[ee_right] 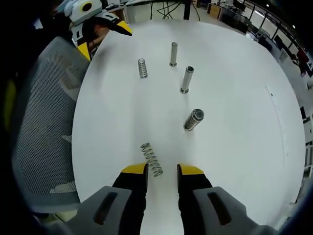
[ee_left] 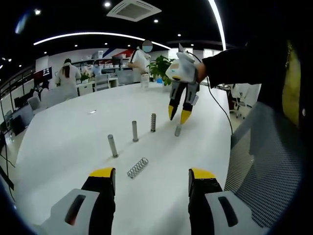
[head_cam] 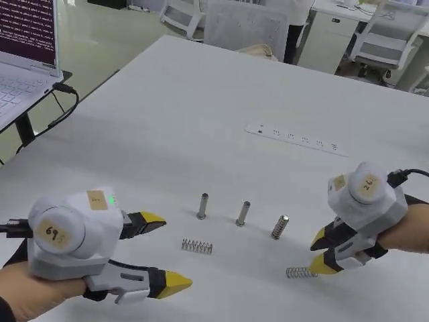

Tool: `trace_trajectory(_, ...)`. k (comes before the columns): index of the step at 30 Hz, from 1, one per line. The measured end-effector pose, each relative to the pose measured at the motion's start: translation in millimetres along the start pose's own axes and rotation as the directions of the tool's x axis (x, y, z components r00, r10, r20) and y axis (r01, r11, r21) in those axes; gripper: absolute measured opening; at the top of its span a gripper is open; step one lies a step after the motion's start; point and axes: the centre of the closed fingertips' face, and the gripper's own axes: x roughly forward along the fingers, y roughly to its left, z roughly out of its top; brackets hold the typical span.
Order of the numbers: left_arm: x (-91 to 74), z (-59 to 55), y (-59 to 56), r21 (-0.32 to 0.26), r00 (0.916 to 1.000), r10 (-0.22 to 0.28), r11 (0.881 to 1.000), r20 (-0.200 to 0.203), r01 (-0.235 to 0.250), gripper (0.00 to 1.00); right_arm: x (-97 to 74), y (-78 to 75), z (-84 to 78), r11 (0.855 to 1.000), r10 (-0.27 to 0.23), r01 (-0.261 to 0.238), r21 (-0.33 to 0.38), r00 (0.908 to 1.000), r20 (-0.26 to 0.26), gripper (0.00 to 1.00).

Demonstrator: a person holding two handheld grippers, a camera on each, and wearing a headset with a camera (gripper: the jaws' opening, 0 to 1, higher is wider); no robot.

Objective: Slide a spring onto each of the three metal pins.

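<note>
Three metal pins stand in a row on the white table: a bare left pin [head_cam: 202,206], a bare middle pin [head_cam: 242,213] and a right pin [head_cam: 279,227] with a spring wound around it. One loose spring [head_cam: 196,246] lies in front of the left pin. Another loose spring [head_cam: 301,272] lies by my right gripper [head_cam: 320,251]. In the right gripper view this spring [ee_right: 152,159] rests on the table with its near end between the slightly parted fingertips of the right gripper [ee_right: 162,171]. My left gripper [head_cam: 164,251] is wide open and holds nothing, left of the first spring [ee_left: 137,167].
A white power strip [head_cam: 295,139] lies further back on the table. A laptop [head_cam: 23,60] with a black cable [head_cam: 64,107] sits at the far left. Office chairs [head_cam: 389,33] stand beyond the table's far edge. A mesh chair [ee_right: 44,112] is close behind me.
</note>
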Motion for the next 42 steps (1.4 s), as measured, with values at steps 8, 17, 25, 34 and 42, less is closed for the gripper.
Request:
trace_trajectory(8, -2.4, 0.8, -0.1, 0.0, 1.0, 0.002, 1.0, 0.001, -0.002, 0.55, 12.3, 5.7, -5.0, 1.0, 0.015, -0.015, -0.008, 0.9998, -0.009, 0.19)
trace_trajectory(17, -3.0, 0.6, -0.2, 0.001, 1.0, 0.003, 1.0, -0.001, -0.003, 0.54, 20.0, 9.3, -8.3, 0.999, 0.027, -0.027, -0.018, 0.9994, -0.02, 0.16)
trace_trajectory(25, -2.7, 0.7, 0.2, -0.003, 1.0, 0.001, 1.0, 0.0, -0.001, 0.54, 20.6, 8.7, -9.9, 0.999, 0.019, -0.02, -0.047, 0.9993, -0.033, 0.13)
trace_trajectory(34, -2.7, 1.1, -0.4, -0.004, 1.0, -0.001, 1.0, 0.002, 0.001, 0.53, 20.2, 11.4, -12.5, 0.997, 0.017, -0.021, -0.08, 0.9982, -0.057, 0.12)
trace_trajectory(42, -3.2, 1.7, -1.6, -0.003, 1.0, -0.001, 1.0, 0.002, 0.001, 0.52, 19.9, 14.7, -14.7, 0.996, 0.015, -0.021, -0.087, 0.9981, -0.06, 0.1)
